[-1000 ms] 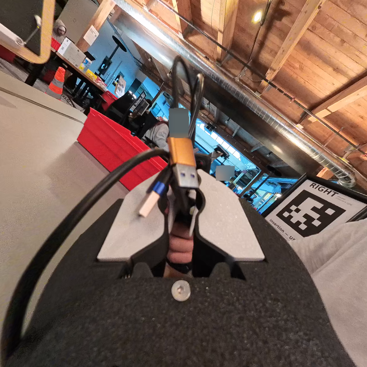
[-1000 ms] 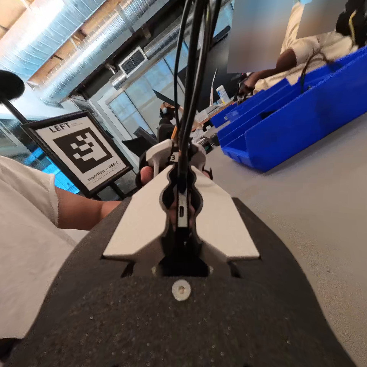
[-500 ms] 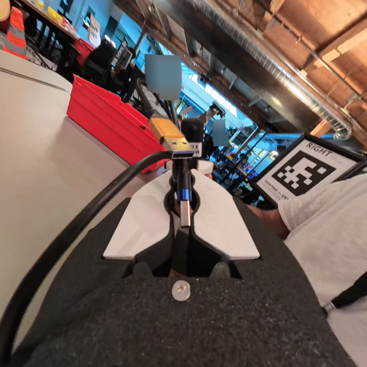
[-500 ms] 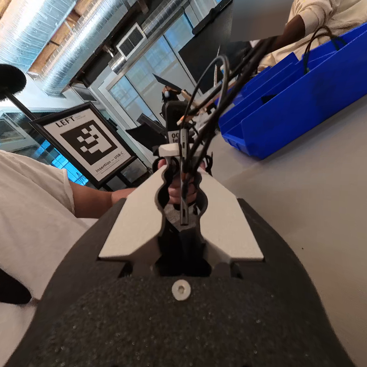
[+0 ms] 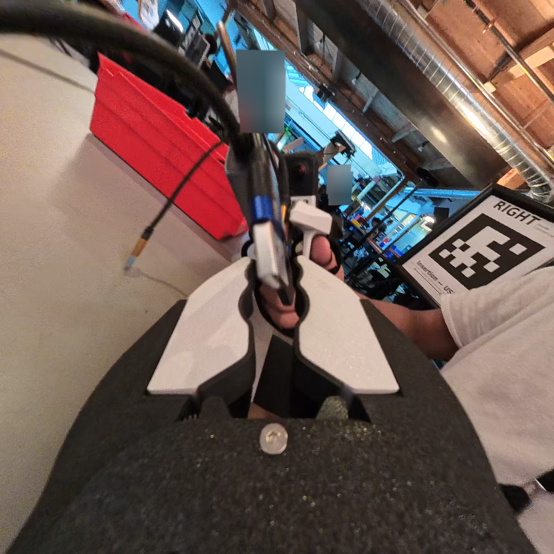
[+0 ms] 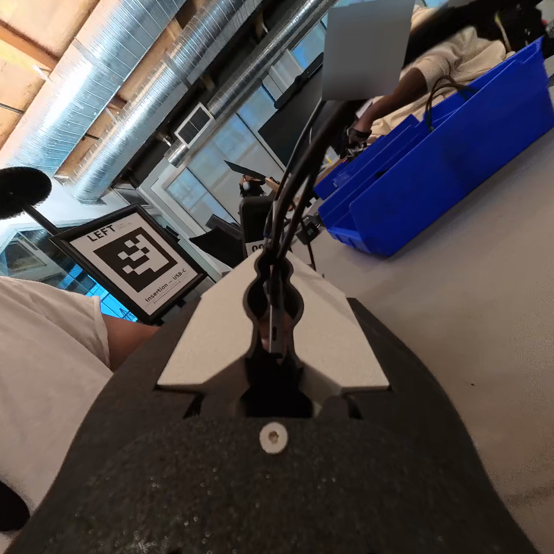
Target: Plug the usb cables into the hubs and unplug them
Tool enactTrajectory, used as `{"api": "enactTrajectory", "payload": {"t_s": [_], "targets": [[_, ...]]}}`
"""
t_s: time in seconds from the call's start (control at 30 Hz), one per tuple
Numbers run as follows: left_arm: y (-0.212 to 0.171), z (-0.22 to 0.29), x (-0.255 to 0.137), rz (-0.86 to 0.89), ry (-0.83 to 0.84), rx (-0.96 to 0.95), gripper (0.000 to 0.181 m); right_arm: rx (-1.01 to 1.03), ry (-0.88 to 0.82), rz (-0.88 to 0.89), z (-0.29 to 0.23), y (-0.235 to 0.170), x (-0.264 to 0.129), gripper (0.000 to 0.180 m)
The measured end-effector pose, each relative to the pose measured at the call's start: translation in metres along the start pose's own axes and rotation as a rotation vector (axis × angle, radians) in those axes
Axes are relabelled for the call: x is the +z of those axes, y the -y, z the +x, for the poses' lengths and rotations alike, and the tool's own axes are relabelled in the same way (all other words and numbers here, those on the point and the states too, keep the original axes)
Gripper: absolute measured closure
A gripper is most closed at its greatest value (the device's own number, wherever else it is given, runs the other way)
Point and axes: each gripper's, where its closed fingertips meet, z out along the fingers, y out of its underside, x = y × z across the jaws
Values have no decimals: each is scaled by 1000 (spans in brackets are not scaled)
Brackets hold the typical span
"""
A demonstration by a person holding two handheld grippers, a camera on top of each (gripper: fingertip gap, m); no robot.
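Note:
In the left wrist view my left gripper [image 5: 272, 263] has its fingers closed against a silver USB plug with a blue collar [image 5: 265, 254]. The dark edge of the hub sits right beside the plug. A thin cable with an orange plug [image 5: 136, 251] dangles free to the left above the table. The right gripper [image 5: 310, 221] and the hand holding it face me just beyond. In the right wrist view my right gripper [image 6: 272, 263] is shut on a slim grey hub [image 6: 275, 329]. Black cables [image 6: 295, 192] rise from the hub's far end.
A red bin [image 5: 156, 144] stands on the grey table [image 5: 60, 209] to the left. Blue bins [image 6: 449, 195] stand at the back right, with a person behind them. Framed marker signs [image 5: 485, 248] [image 6: 135, 263] stand beside the operator's white sleeves. A thick black cable [image 5: 120, 39] arcs overhead. The tips of both grippers are at nearly the same place.
The orange plug has swung away from my left fingers and now hangs off to the left. My left fingers have spread slightly around the blue-collared plug. My right gripper opened, then closed on the hub again.

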Motion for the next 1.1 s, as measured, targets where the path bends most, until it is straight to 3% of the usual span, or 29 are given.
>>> {"api": "enactTrajectory", "payload": {"t_s": [0.03,0.23,0.33,0.43,0.57,0.8,0.87,1.1], "targets": [[3,2,0,16,-9,13,167,-2,1,7,-1,0,1,175],[0,2,-8,-80,-28,39,171,-119,-29,-126,3,-13,-3,172],[5,-3,-20,-93,5,91,171,-319,-102,-428,15,-43,-22,162],[-3,-11,-29,-219,102,307,171,-526,-71,-695,1,-64,-47,162],[-27,-11,-30,-403,151,544,170,-675,-74,-563,-23,-39,-35,157],[-51,-1,-22,-480,104,604,170,-794,-138,-663,2,-65,-26,156],[-56,1,-20,-494,97,632,170,-827,-140,-710,5,-72,-27,167],[-55,15,-20,-484,37,705,170,-794,-13,-691,-13,-75,-30,174]]}}
